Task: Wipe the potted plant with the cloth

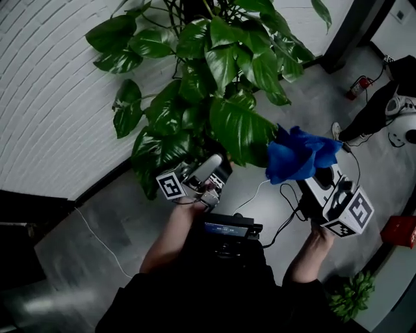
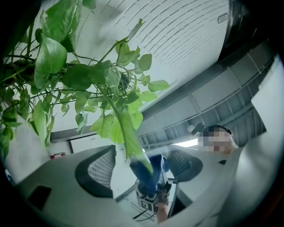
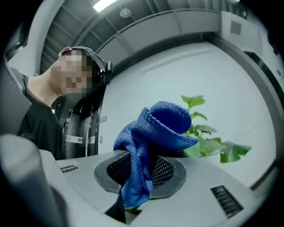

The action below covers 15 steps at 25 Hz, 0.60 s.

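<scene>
Cloth (image 1: 300, 155), blue and bunched, is clamped in the right hand-held gripper (image 1: 316, 179), just beside the big lower leaves of the potted plant (image 1: 214, 71). Left hand-held gripper (image 1: 207, 172) jaws stand wide, with one long leaf (image 2: 128, 137) hanging loose between them.

Two grippers (image 1: 214, 164) (image 1: 317, 175), one cloth (image 1: 300, 155), two plants (image 1: 214, 78) (image 1: 351, 296) (perhaps).

head view: dim, grey, glossy highlights on leaves (image 1: 237, 127) | left gripper view: bright, washed-out wall (image 2: 186, 40), strong fisheye bend, black rim, near foreground soft | right gripper view: lit from ceiling strip light (image 3: 105, 5), even, fisheye curve, cloth (image 3: 153, 137) sharp, edges blurred
</scene>
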Motion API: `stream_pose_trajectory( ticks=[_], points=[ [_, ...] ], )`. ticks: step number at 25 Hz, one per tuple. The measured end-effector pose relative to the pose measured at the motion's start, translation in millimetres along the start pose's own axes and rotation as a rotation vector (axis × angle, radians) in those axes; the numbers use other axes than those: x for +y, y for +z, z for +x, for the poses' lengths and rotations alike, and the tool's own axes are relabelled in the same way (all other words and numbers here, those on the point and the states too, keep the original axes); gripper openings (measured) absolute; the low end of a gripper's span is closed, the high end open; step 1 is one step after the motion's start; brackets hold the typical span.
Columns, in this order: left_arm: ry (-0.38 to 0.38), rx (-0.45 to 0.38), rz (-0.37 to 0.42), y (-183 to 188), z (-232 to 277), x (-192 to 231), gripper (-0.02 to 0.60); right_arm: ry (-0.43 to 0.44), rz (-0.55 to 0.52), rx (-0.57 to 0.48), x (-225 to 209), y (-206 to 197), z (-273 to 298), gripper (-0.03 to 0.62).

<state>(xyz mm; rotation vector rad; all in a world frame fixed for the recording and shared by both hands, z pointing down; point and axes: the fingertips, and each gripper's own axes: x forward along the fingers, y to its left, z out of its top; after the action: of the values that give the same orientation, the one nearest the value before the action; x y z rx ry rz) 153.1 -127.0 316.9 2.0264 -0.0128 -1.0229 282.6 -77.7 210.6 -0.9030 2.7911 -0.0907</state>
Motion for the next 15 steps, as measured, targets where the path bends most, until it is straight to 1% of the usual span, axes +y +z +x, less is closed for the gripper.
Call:
stream_pose_trajectory(
  ticks=[3,6,7,8,9,11,13,15],
  points=[
    [-0.02,0.014,0.009,-1,5,-8,0.374,0.019,-0.09,-0.097,9,52,4,0.109],
    [-0.041,0.027,0.018,-2,10,-15,0.374,0.1,-0.108,-0.248,31,97,-4,0.109],
    [-0.048,0.028,0.022,-1,10,-16,0.374,0.111,-0.118,-0.282,34,107,-5,0.109],
    [-0.054,0.029,0.023,-1,11,-17,0.374,0.104,-0.134,-0.292,33,113,-4,0.109],
    [-0.056,0.029,0.023,-1,11,-16,0.374,0.085,-0.149,-0.277,28,111,2,0.109],
    [-0.049,0.033,0.015,-2,12,-12,0.374,0.035,-0.173,-0.196,12,92,22,0.109],
    [-0.037,0.038,-0.001,-5,12,-6,0.374,-0.017,-0.214,-0.072,-9,59,47,0.109],
    [-0.037,0.044,-0.017,-9,13,-3,0.374,-0.063,-0.282,0.067,-32,25,72,0.109]
  ],
)
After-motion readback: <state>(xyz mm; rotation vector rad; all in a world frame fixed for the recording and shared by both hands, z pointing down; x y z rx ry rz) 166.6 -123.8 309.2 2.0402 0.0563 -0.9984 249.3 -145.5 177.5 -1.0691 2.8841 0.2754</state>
